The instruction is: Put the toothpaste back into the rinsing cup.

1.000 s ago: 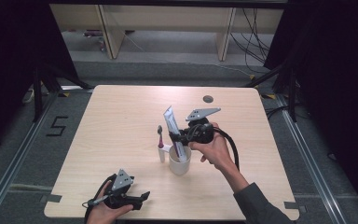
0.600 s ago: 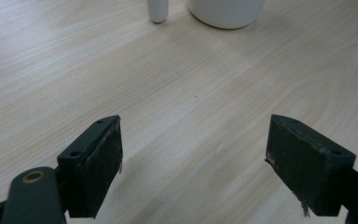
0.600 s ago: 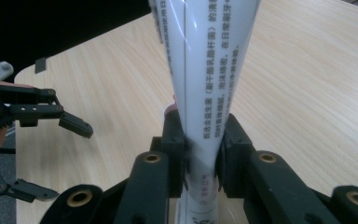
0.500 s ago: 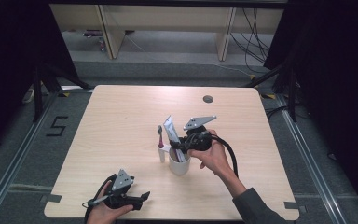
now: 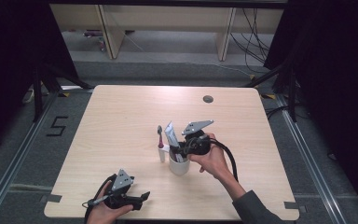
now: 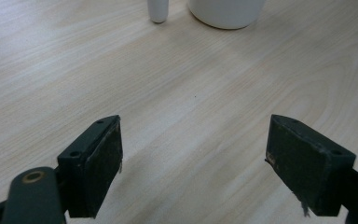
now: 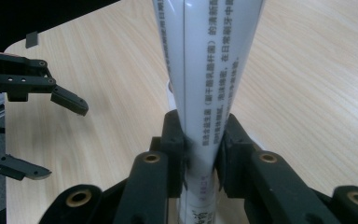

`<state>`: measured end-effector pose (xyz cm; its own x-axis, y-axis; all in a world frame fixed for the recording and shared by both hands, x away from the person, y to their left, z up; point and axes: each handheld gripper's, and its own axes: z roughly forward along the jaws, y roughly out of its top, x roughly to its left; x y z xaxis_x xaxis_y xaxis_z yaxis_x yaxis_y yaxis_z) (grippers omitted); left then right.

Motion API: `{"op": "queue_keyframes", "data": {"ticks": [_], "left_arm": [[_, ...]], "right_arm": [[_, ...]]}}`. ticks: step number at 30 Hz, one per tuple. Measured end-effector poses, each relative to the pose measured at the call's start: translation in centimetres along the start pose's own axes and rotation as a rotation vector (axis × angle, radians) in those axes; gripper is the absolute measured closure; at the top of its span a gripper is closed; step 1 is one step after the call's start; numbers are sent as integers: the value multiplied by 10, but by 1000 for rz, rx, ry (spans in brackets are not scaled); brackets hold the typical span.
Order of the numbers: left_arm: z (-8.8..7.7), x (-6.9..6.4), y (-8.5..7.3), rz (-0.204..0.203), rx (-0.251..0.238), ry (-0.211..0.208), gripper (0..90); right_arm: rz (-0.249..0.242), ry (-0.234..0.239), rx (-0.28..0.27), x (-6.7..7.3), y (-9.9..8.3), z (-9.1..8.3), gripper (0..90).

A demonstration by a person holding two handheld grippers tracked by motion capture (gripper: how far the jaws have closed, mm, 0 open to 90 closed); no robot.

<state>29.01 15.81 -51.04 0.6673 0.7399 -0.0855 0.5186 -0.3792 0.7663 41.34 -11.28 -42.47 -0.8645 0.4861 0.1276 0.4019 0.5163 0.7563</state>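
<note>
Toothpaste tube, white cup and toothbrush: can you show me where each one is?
toothpaste tube [image 7: 200, 93], right gripper view, on its printed white body above the jaws.
white cup [image 5: 179, 166], high view, on its outer wall.
toothbrush [image 5: 160, 131], high view, on its head end, standing beside the cup.

Your cup [image 5: 179, 164] at table [image 5: 121, 121] centre, tube [image 5: 172, 138] standing in it, toothbrush [image 5: 161, 144] just beside at 9 o'clock, left gripper [image 5: 140, 199] at 7 o'clock, well apart.

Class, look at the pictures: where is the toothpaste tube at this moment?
In the high view the toothpaste tube stands near the table's middle, clamped by the right gripper, its lower end in the white cup, the toothbrush beside it.
</note>
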Motion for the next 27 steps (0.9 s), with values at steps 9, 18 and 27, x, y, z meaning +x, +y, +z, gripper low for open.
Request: {"op": "queue_keyframes", "data": {"ticks": [9, 18, 27], "left_arm": [[0, 0, 0, 1, 2, 0, 183], [0, 0, 0, 3, 9, 2, 183], [0, 0, 0, 8, 15, 6, 183]], "right_arm": [[12, -2, 17, 1, -5, 1, 754], [6, 1, 7, -1, -7, 2, 754], [5, -11, -2, -2, -8, 1, 753]]}}
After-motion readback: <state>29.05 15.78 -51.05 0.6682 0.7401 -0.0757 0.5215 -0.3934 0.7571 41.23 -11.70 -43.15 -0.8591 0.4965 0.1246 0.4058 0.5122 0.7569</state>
